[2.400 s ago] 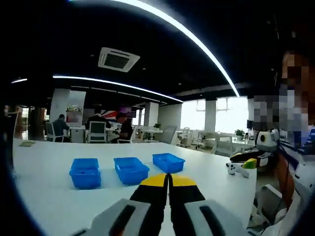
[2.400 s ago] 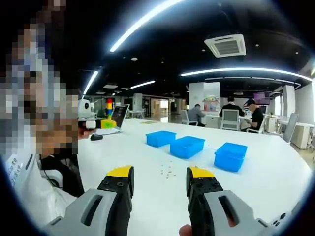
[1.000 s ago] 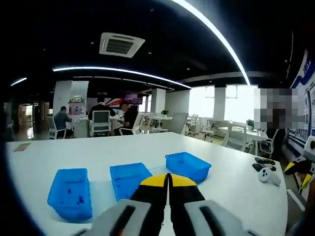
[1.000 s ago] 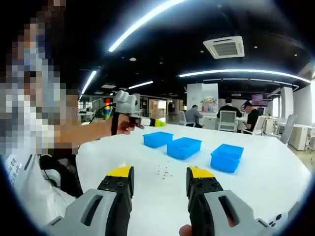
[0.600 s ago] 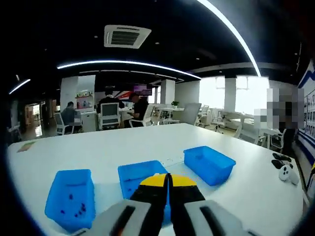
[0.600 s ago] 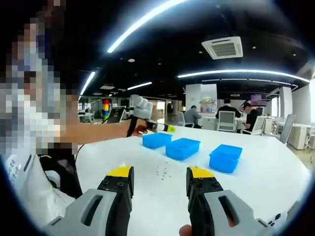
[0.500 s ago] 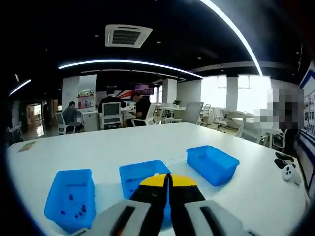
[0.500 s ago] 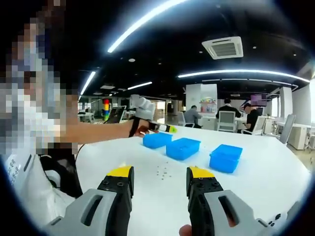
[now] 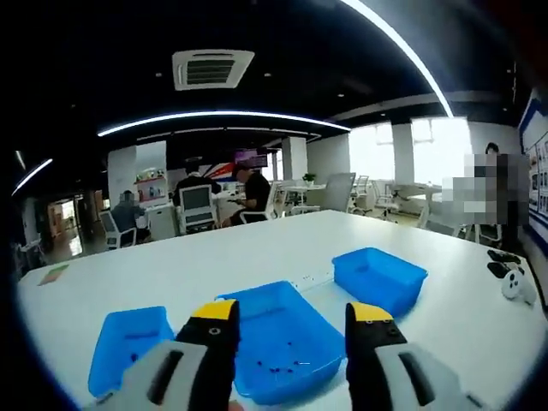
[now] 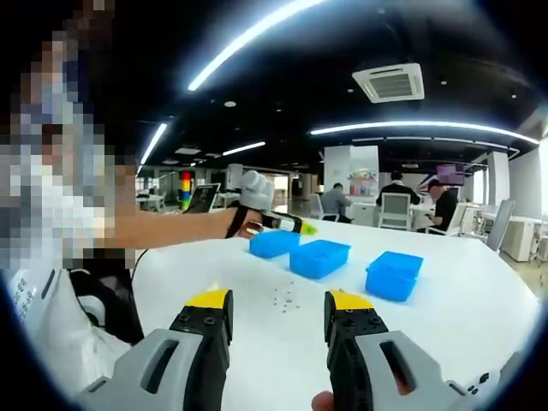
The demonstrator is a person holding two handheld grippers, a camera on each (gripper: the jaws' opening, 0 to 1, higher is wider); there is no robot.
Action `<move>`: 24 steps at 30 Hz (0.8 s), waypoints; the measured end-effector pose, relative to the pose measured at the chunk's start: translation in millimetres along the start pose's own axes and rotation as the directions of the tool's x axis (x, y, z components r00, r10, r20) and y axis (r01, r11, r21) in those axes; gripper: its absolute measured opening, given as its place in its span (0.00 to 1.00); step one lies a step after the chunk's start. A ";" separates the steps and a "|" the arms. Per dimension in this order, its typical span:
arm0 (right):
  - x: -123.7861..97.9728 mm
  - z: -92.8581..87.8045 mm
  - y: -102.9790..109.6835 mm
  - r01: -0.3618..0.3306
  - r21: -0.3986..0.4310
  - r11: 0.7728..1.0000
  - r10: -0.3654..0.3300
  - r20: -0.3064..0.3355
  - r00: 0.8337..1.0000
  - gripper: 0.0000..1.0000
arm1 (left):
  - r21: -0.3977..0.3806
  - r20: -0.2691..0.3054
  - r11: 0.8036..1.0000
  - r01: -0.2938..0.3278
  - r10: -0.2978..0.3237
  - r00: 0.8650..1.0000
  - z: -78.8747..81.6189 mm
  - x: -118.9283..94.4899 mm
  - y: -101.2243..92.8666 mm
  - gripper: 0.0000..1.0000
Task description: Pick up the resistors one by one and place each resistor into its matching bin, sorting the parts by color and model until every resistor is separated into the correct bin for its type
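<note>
Left gripper view: left gripper (image 9: 292, 330) is held with fingers spread apart, nothing between them, above the middle blue plastic bin (image 9: 282, 341), where small dark resistors (image 9: 276, 369) are seen; two more blue bins (image 9: 379, 277) (image 9: 126, 342) flank it on the white worktop (image 9: 214, 261). Right gripper view: right gripper (image 10: 276, 318) fingers parted, empty; loose resistors (image 10: 282, 299) scattered on the worktop before the bins.

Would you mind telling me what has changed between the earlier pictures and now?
The left claw, shut until half a second ago, has opened above the middle bin after travelling out over the bins. The right claw stayed open and still; the loose resistors and three bins stayed put.
</note>
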State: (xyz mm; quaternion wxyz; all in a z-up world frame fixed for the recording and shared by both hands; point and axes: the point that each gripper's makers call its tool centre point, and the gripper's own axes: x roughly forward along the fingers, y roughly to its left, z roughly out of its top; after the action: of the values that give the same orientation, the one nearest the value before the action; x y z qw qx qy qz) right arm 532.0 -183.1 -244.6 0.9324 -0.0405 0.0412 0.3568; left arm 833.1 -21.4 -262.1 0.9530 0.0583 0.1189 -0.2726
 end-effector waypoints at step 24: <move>3.2 -5.4 3.4 -0.008 -0.002 1.000 0.008 -0.014 1.000 0.44 | 0.045 0.095 0.979 0.200 -0.204 0.974 -6.9 -141.9 -59.4 0.50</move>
State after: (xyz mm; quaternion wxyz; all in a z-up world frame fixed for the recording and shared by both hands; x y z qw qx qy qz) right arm 531.9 -179.0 -250.4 0.9305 -0.0437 0.0477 0.3604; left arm 683.3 1.5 -234.8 0.9240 0.0489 0.0718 -0.3725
